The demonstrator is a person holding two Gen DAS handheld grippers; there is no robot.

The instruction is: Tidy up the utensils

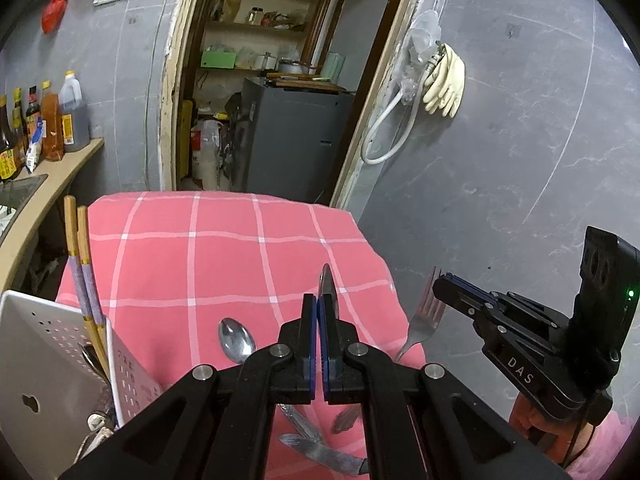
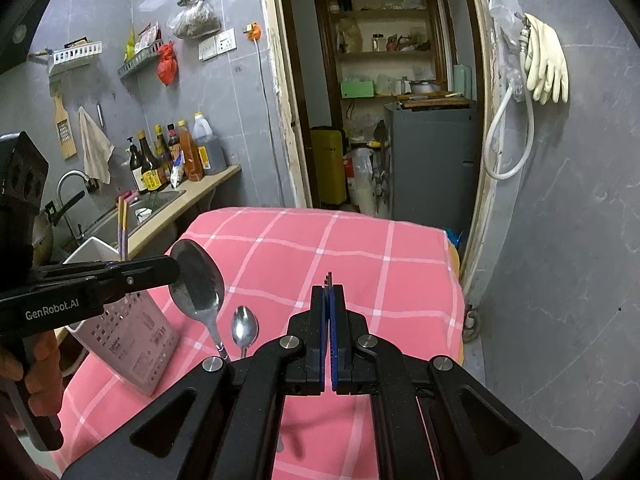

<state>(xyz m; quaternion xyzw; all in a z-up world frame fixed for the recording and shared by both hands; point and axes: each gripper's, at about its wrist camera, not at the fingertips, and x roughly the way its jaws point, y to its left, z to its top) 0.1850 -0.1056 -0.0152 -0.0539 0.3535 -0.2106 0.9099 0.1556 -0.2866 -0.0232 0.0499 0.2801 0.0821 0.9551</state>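
- Left wrist view: the left tongs point(image 1: 317, 312) are pinched together on a large spoon point(image 1: 329, 290). Its bowl shows edge-on above the tips, and its handle runs down between the pads.
- Right wrist view: the same large spoon point(image 2: 196, 284) is seen broadside, bowl up and handle slanting down toward the table, lifted clear of the cloth.
- The white perforated utensil holder point(image 1: 52, 360) stands just left of the left tongs, so the left hand is the nearer one to it. Two chopsticks point(image 1: 82, 264) already stand upright in it. My judgement is that the spoon must swing left and go in handle first.
- The right tongs point(image 2: 329, 288) are also clamped tight, on a fork point(image 1: 424, 320). From their own camera only the thin tine tips show. From the left wrist view the fork hangs tines up, handle slanting down, to the right of the table edge.
- A small spoon point(image 1: 237, 339) lies flat on the pink checked tablecloth point(image 1: 224, 256), bowl pointing away. More cutlery, including a knife point(image 1: 324, 454), lies nearer, partly hidden beneath the left tongs.
- The room is a grey-tiled kitchen. A counter with sauce bottles point(image 2: 176, 160) and a sink stand to the left. An open doorway to a cluttered pantry is straight ahead, and rubber gloves point(image 2: 546, 64) hang on the right wall.
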